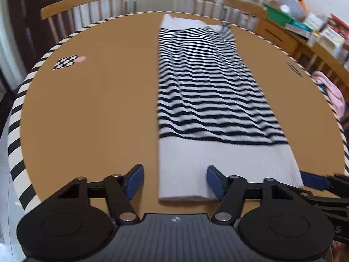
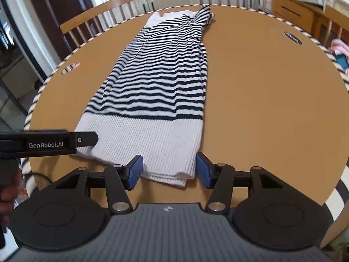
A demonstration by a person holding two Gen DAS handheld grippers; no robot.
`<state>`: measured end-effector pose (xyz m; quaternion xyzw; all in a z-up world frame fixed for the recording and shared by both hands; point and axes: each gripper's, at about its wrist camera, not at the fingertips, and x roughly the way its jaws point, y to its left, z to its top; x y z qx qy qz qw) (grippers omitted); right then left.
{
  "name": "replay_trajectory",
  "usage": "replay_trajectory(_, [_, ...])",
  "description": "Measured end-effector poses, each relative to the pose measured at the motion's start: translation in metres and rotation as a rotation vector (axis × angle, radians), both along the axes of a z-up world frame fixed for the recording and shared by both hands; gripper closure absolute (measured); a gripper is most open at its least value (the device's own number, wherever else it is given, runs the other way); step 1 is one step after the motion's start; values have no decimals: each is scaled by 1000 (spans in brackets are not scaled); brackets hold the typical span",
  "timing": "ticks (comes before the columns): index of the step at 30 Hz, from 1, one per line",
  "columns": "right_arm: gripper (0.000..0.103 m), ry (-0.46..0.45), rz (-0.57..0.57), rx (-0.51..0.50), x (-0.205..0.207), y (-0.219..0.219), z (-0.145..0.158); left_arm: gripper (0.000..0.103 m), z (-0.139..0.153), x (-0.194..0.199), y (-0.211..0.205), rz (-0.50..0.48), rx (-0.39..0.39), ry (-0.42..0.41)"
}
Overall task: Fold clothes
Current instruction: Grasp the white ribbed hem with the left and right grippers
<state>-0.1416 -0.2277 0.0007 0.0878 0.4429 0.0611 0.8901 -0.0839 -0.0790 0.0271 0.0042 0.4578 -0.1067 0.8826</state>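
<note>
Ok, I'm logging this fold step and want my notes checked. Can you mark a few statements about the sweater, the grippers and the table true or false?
1. The striped sweater lies folded into a long narrow strip on the round table. True.
2. The right gripper is clamped shut on the hem. False: its jaws are open, one each side of the plain white hem's near corner.
3. The left gripper is open over the hem's other near corner. True.
4. The sweater's hem band is striped. False: it is plain white ribbing.
5. Chairs stand beyond the table. True.
</note>
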Motion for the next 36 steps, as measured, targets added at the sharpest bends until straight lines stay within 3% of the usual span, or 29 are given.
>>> replay_trajectory(1, [53, -1, 3, -8, -1, 2, 0, 53, -1, -2, 0, -14, -6, -9])
replay_trajectory(3, [83, 2, 4, 3, -1, 4, 0, 74, -1, -3, 2, -27, -43, -12])
replay_trajectory(4, [85, 8, 5, 15, 0, 4, 0, 86, -1, -2, 3, -26, -66, -5])
replay_trajectory(6, [86, 18, 6, 37, 2, 4, 0, 86, 0, 0, 4, -16, -98, 19])
replay_trajectory(23, [93, 46, 20, 56, 10, -4, 7, 89, 4, 11, -1, -22, -59, 86])
replay_trajectory(31, [93, 44, 98, 61, 4, -8, 32, 89, 30, -2, -2, -78, 1, 70])
replay_trajectory(36, [93, 86, 144, 83, -11, -8, 48, 89, 41, -23, 2, -103, 12, 105])
